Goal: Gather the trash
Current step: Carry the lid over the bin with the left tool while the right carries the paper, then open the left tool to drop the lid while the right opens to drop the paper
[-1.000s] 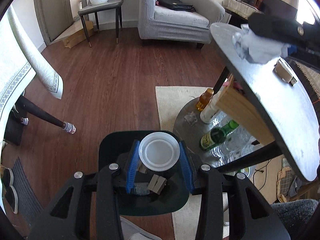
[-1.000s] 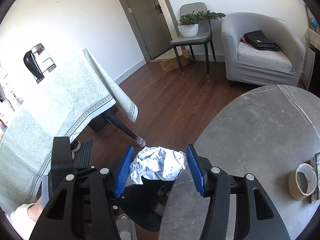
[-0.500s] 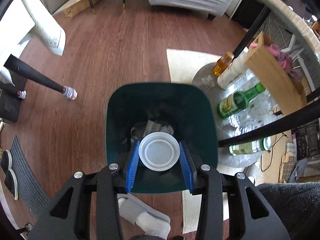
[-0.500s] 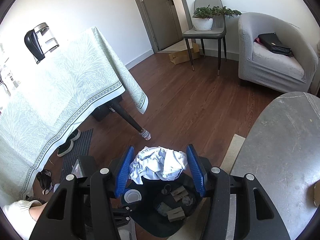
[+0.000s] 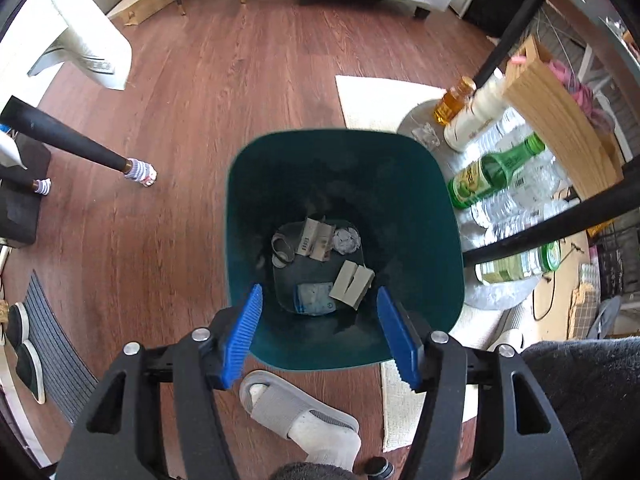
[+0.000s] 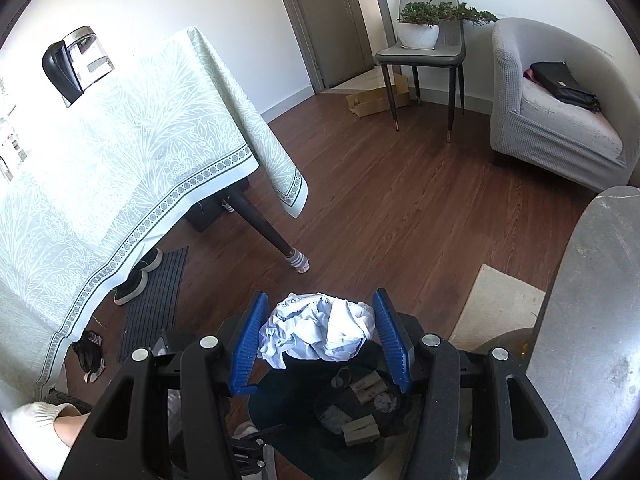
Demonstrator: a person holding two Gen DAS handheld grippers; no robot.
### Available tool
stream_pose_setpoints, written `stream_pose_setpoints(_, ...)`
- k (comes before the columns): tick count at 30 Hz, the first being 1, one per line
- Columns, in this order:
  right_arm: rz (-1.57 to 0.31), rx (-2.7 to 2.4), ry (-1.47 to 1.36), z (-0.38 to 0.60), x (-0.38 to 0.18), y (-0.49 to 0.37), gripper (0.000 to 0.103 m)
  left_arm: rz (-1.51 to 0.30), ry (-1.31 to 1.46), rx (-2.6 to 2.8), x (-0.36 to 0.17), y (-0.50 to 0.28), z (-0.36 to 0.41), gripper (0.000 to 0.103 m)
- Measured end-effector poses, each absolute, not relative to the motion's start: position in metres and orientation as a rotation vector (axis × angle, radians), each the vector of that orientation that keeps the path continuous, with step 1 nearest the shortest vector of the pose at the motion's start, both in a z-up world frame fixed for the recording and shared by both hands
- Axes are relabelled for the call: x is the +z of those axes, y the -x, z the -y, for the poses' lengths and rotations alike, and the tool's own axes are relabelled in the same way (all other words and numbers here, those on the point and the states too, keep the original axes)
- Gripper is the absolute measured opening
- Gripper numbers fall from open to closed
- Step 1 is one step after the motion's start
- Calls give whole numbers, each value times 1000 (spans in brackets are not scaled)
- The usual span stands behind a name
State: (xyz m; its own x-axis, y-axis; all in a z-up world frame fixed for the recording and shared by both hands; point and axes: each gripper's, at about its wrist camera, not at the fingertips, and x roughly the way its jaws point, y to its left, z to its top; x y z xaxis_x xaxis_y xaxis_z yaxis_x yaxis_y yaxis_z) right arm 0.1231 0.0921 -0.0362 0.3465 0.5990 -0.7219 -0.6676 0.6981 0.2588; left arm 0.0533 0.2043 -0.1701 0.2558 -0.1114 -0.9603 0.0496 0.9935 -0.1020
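Trash, right side: a crumpled wad of white and pale blue paper (image 6: 320, 334), creased, irregular, bulging above the fingertips. The right gripper (image 6: 320, 336) has its blue ribbed fingers (image 6: 249, 344) pinching the wad, one pad against each flank; the wad fills the whole gap between them.

Below and beyond those fingers stands the dark green bin (image 5: 436, 216), mouth open upward. On its floor lie flattened cardboard pieces (image 5: 352, 286), a small grey paper ball (image 5: 346, 240), a pale blue wrapper (image 5: 314, 300) and a grey ring-shaped scrap (image 5: 282, 246).

The left gripper (image 5: 320, 336) points steeply down into the bin mouth. Its fingers (image 5: 240, 340) are spreading apart, nothing between them; the bin contents show through the gap.

Edges and room: the bin's near rim sits just under the left fingertips, one blue pad over each near corner. A grey slipper (image 5: 296, 412) on a socked foot lies just nearer than that rim. To the right of the left fingers, bottles (image 5: 492, 172) crowd a low round tray touching the bin's right wall. The grey round desk (image 6: 592, 320) edge curves just right of the right fingers. Bare wood floor (image 5: 180, 120) is open to the left of both.
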Motion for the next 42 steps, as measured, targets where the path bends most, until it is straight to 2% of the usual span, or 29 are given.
stream_pose_setpoints(8, -955, 795, 158, -110, -66, -122, 55, -1123, 139, -15, -120, -46, -245, 60)
stream_pose_setpoints(15, -1006, 790, 230, -122, -92, -113, 55, -963, 225, 35, -74, -48, -270, 49)
stream_pose_setpoints(27, -1077, 796, 399, -142, -132, -94, 55, -859, 255, 3, -33, -56, -264, 33)
stream_pose_setpoints(38, -1201, 788, 585, -150, -186, -73, 56, -792, 309, 19, -8, -58, -261, 33)
stream_pose_setpoints(41, -1215, 781, 651, -150, -198, -66, 60, -784, 314, 8, -5, -60, -258, 33)
stream_pose_setpoints(42, -1216, 776, 670, -150, -200, -63, 65, -781, 313, 7, -4, -60, -256, 33)
